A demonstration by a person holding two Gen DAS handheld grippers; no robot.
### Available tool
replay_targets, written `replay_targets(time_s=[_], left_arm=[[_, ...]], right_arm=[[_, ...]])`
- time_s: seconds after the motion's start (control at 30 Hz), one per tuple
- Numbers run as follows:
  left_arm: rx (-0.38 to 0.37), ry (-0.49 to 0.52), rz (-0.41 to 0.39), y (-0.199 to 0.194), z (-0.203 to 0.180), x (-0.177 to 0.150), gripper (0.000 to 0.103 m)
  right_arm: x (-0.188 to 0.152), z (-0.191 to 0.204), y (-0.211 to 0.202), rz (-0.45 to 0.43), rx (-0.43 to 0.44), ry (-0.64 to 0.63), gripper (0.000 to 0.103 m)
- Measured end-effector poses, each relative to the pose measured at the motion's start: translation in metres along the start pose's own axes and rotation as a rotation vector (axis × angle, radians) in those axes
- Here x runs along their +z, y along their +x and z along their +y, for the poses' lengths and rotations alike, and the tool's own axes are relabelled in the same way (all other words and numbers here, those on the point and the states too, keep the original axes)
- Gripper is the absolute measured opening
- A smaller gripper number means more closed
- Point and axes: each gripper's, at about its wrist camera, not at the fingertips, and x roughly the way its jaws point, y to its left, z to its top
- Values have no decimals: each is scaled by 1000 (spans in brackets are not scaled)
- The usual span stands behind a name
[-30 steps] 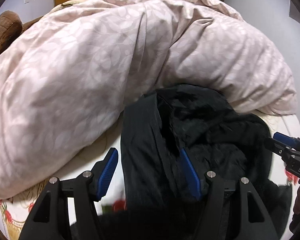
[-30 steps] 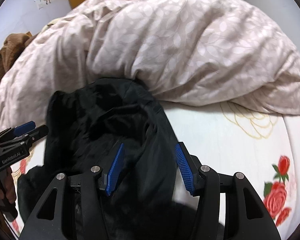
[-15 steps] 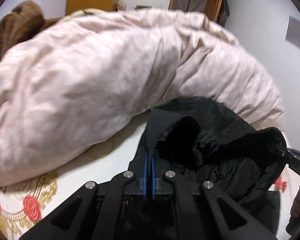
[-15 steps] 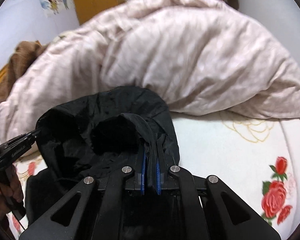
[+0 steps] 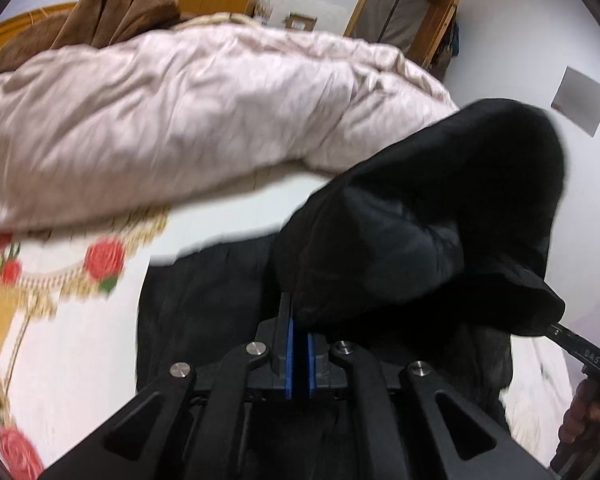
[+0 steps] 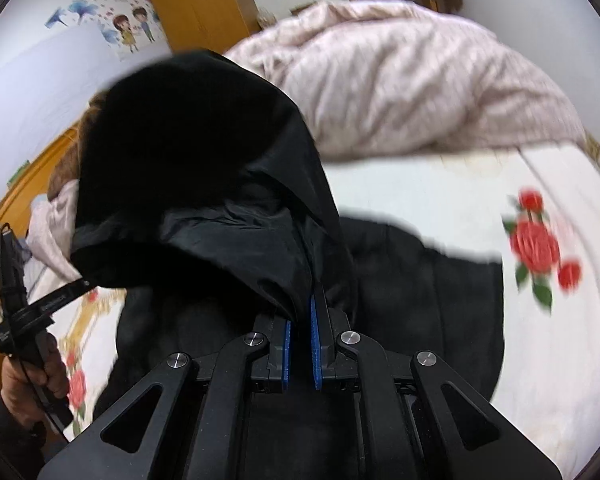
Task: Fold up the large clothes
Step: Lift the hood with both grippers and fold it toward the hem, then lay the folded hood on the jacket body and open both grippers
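The left gripper (image 5: pixel 298 344) is clenched on the edge of a black hooded jacket (image 5: pixel 420 220), its two blue pads pressed together with a thin fold of the cloth pinched between them. The right gripper (image 6: pixel 300 340) is likewise clenched on the opposite edge of the same opening, the black cloth running down between its blue fingers (image 6: pixel 315 344).

From the left fingers the jacket's hood rises ahead and to the right, stretched as a dark pouch toward the other gripper, whose tip (image 5: pixel 580 350) meets the cloth at the far right edge of the view. From the right fingers the hood bulges ahead and to the left, and the left tool and the hand (image 6: pixel 28 372) holding it appear at the lower left. Below and behind both pairs of fingers the rest of the jacket hangs down and spreads over the bed sheet (image 6: pixel 420 196), white with red roses (image 6: pixel 534 246).

Ahead of the fingers a strip of bare sheet lies open between the jacket and a bunched pale pink duvet (image 5: pixel 160 120), which fills the far side of the bed. Left of the left fingers the sheet is free out to the picture's edge; right of the right fingers it is free as well. A brown blanket (image 5: pixel 116 12) lies heaped beyond the duvet. Both views are blurred.
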Motion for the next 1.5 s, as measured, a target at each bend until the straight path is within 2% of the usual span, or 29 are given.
replay_targets(time_s=[0.2, 0.3, 0.4, 0.5, 0.63, 0.7, 0.77, 0.83, 0.93, 1.03, 1.2, 1.27, 1.4, 1.5], left_arm=[[56, -2, 89, -21, 16, -52, 7], [69, -13, 96, -38, 25, -67, 7], [75, -28, 73, -53, 28, -66, 7], [46, -22, 35, -56, 15, -47, 8], [-13, 26, 5, -36, -16, -18, 37], [-28, 59, 19, -17, -30, -16, 37], [-38, 85, 62, 2, -39, -27, 37], [-46, 84, 124, 21, -38, -52, 37], [-35, 43, 203, 42, -24, -91, 37], [-16, 81, 175, 51, -20, -111, 37], [2, 81, 204, 53, -25, -102, 37], [-9, 61, 208, 42, -24, -98, 37], [-41, 51, 154, 8, -24, -90, 37], [-24, 35, 85, -4, -15, -66, 37]], right_arm=[[-59, -11, -5, 117, 3, 39, 8], [-75, -13, -14, 146, 2, 48, 12], [-71, -13, -25, 122, -3, 54, 17], [-52, -6, -26, 80, 22, 51, 20], [-20, 21, -5, 45, 46, -5, 21], [-13, 31, 13, 62, 68, -20, 21], [-18, 36, 37, 118, 56, -29, 21], [-40, 34, 63, 189, 17, -34, 21], [-75, 22, 85, 264, 24, -30, 21], [-99, 14, 101, 307, 12, -13, 22], [-91, 18, 92, 296, -10, -30, 22], [-87, 19, 73, 256, -13, -35, 22], [-73, 24, 33, 133, -1, -38, 22], [-50, 21, 20, 63, -15, -45, 22]])
